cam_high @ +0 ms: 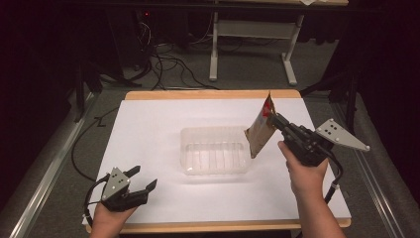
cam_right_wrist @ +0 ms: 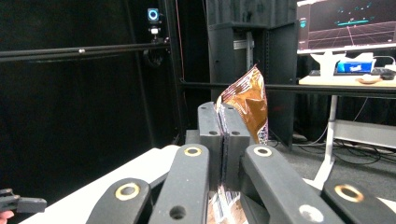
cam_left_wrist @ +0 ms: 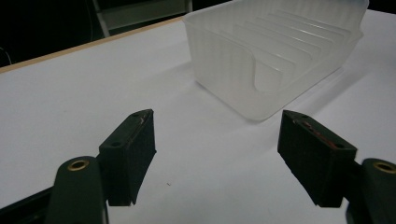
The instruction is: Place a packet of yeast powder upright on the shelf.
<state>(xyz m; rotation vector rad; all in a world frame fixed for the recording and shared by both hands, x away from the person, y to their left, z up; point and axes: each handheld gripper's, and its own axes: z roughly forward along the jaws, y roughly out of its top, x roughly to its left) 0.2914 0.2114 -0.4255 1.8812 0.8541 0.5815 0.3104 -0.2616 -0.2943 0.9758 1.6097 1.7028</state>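
Two grippers are in my hands over one white table, which is the biggest thing here, with a wooden strip along its far and near edges. Next in size is the clear plastic bin, sitting near the middle of the tabletop, slightly toward the right edge; its floor is ribbed and nothing lies in it that I can see. Smaller is the brown snack bag, which I hold up in the air, tilted, its lower corner hanging just over the bin's right end wall; whether it touches the rim I cannot tell. My right gripper has its jaws pressed together on the bag's edge, and in the right gripper view the crinkled brown foil sticks up beyond the clamped pads. My left gripper rests near the front left corner of the tabletop, pointing toward the bin, well apart from it. Its jaws stand apart with bare white surface between them, gripping nothing.
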